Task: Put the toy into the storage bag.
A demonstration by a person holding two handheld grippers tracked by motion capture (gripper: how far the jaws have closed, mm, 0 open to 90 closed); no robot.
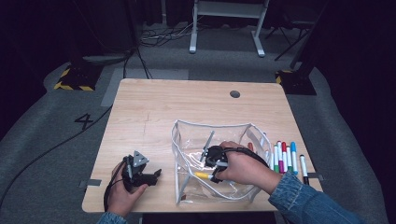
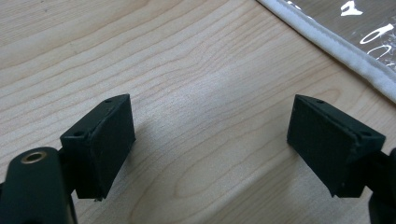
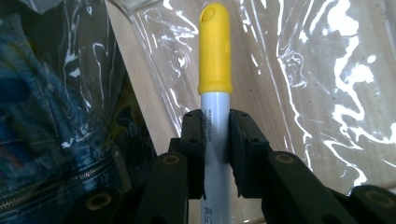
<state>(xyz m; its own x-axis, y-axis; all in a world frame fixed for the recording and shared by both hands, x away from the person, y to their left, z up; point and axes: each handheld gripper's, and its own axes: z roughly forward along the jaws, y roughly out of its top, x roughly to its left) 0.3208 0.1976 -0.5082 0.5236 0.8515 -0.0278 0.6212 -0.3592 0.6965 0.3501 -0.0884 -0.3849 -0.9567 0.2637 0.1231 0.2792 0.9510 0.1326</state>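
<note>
Gripping the light, stiff, smooth marker [image 3: 215,93] at its barrel, my right tool [image 3: 215,140] was inside the soft pouch [image 1: 187,135]; left tool [image 2: 212,144] stood open.

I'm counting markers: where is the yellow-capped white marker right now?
The yellow-capped white marker is clamped in the right gripper, inside the clear plastic pouch right of table centre.

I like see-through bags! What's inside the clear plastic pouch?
Inside the clear plastic pouch: the right tool gripping a yellow-capped white marker, plus a grey pen. The hand covers anything beneath it.
</note>
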